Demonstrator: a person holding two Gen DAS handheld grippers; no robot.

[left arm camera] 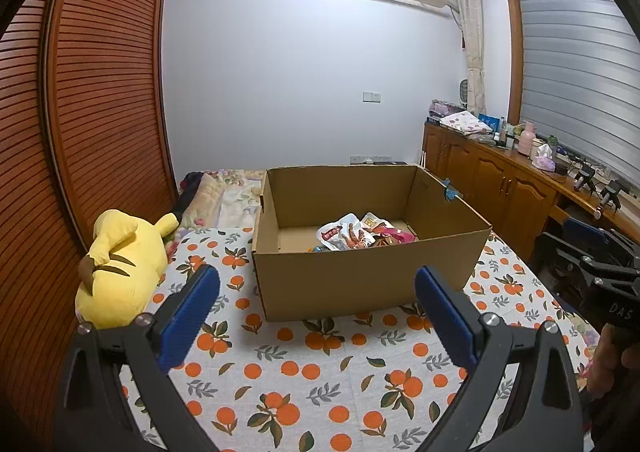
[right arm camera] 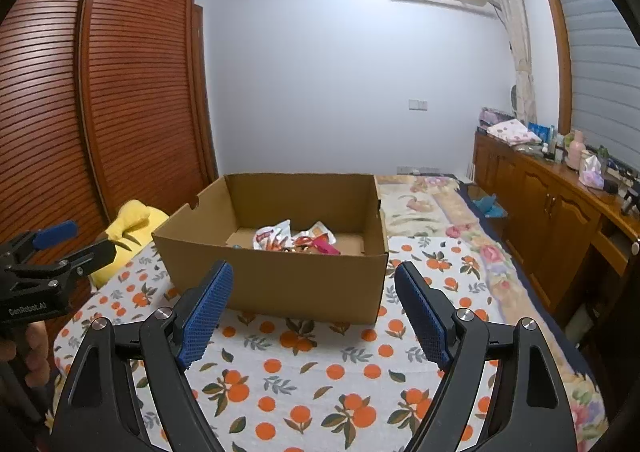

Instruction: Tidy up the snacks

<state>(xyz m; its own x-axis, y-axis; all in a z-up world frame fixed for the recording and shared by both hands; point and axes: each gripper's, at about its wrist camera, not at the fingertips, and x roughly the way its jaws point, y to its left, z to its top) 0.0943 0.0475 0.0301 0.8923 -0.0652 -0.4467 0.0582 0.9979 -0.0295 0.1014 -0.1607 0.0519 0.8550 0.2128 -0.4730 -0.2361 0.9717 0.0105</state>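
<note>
An open cardboard box (left arm camera: pixel 360 276) (right arm camera: pixel 280 284) stands on a bed covered with an orange-print cloth (left arm camera: pixel 304 372) (right arm camera: pixel 320 372). Several snack packets (left arm camera: pixel 354 236) (right arm camera: pixel 296 240) lie on the box floor, white, red and pink. My left gripper (left arm camera: pixel 318 280) is open just short of the box's near wall, nothing between its blue pads. My right gripper (right arm camera: pixel 314 276) is open as well, empty, in front of the same wall. In the right wrist view the left gripper (right arm camera: pixel 74 240) shows at the left edge, held by a hand. The right gripper's black frame (left arm camera: pixel 600 276) shows at the right edge of the left wrist view.
A yellow plush toy (left arm camera: pixel 120 264) (right arm camera: pixel 128 236) lies left of the box beside a slatted wooden wardrobe (left arm camera: pixel 80 131). A floral quilt (right arm camera: pixel 440 211) lies behind and right of the box. A wooden cabinet (right arm camera: pixel 560 203) with bottles and clutter runs along the right wall.
</note>
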